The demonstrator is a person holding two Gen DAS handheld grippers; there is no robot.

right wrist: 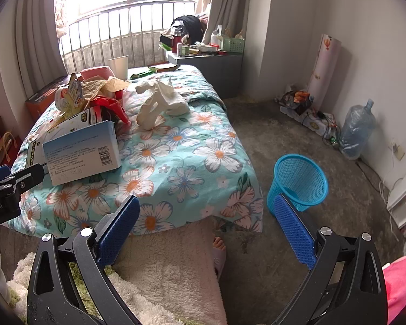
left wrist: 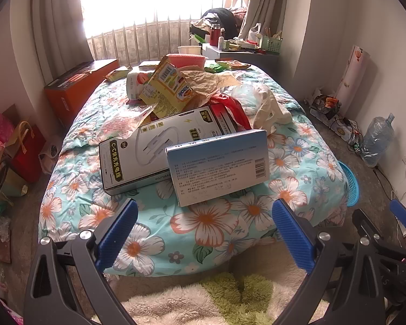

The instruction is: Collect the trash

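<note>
The bed (left wrist: 208,224) has a blue cover with big flowers, and a pile of trash sits on it. At the front of the pile, nearest the foot of the bed, a light blue box (left wrist: 219,166) leans on a bigger white box (left wrist: 149,151) with a cable picture on it. Behind them on the bed are a yellow snack box (left wrist: 166,89), some crumpled brown paper (left wrist: 208,80) and a red bag (left wrist: 230,108). A white plastic bag (right wrist: 159,103) lies by itself on the bed, beside the pile. A blue basket (right wrist: 297,187) stands on the gray floor just beside the foot of the bed. The left gripper (left wrist: 204,233) is wide open with nothing in it, in front of the light blue box and not touching it. The right gripper (right wrist: 207,230) is wide open too and holds nothing, with the foot of the bed on one side and the basket on the other. A fluffy rug (right wrist: 170,270) lies on the floor at the foot of the bed.
</note>
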